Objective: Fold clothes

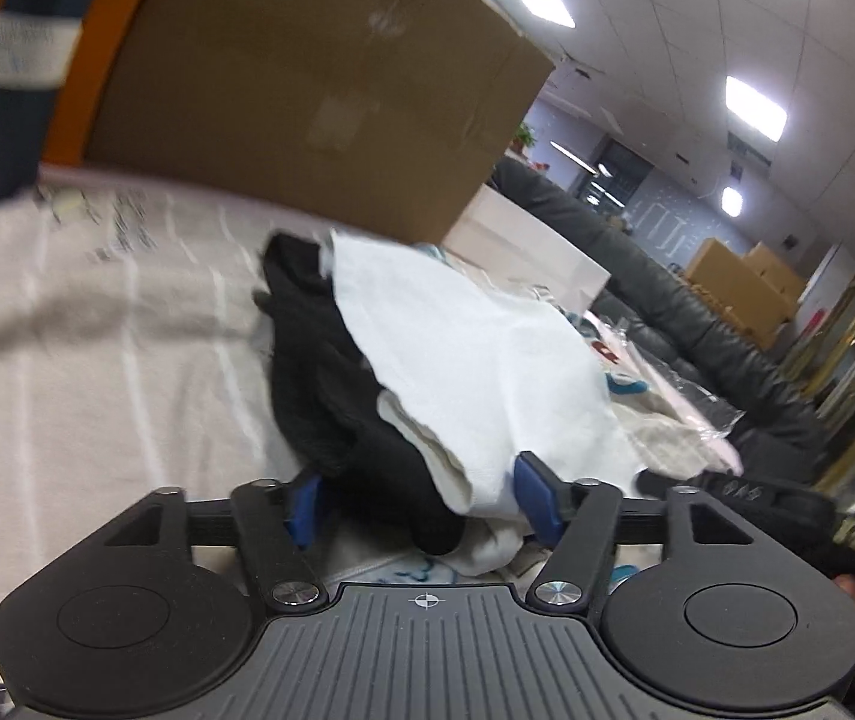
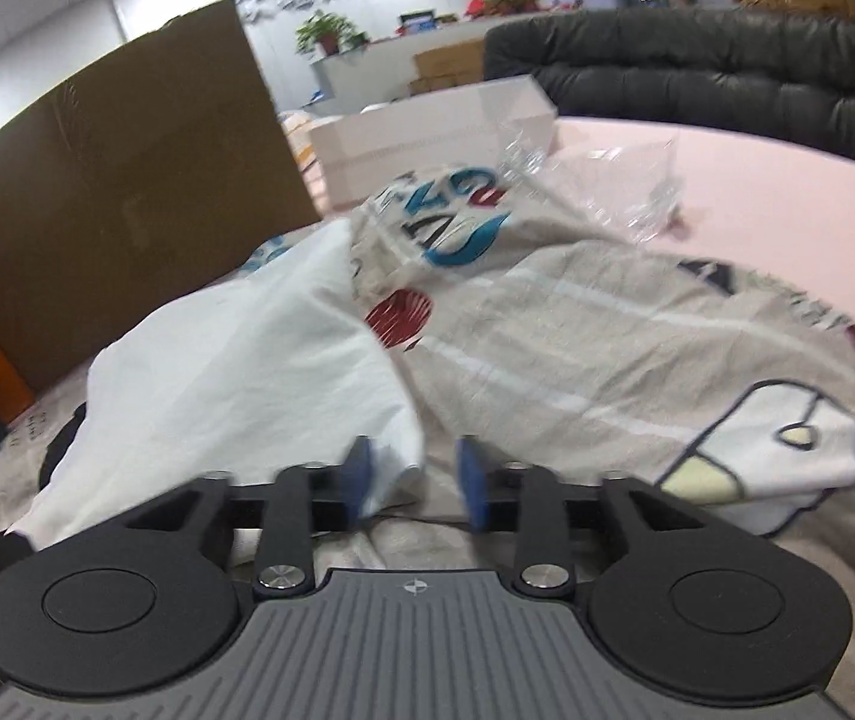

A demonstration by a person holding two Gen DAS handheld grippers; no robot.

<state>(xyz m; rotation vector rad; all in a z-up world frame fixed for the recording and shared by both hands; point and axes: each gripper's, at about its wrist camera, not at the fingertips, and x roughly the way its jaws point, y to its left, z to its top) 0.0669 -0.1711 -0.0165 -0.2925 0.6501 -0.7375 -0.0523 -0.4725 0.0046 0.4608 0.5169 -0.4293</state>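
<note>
White garment point(image 1: 457, 348) (black one point(image 1: 319, 384) beneath) between parted left hand-held gripper point(image 1: 421, 501).

The large cardboard box point(image 2: 121, 204) blocks the far left; the white box point(image 2: 433, 132) stands beside it. The printed sheet point(image 2: 577, 324) to the right (partly under clear plastic point(image 2: 637, 192)) lies open.

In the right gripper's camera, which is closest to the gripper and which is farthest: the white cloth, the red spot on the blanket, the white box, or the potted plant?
From the right gripper:
1. White cloth, right at the fingers, on the left.
2. Red spot, just ahead on the printed blanket.
3. White box, beyond the blanket, centre.
4. Potted plant, far back on the counter.
</note>
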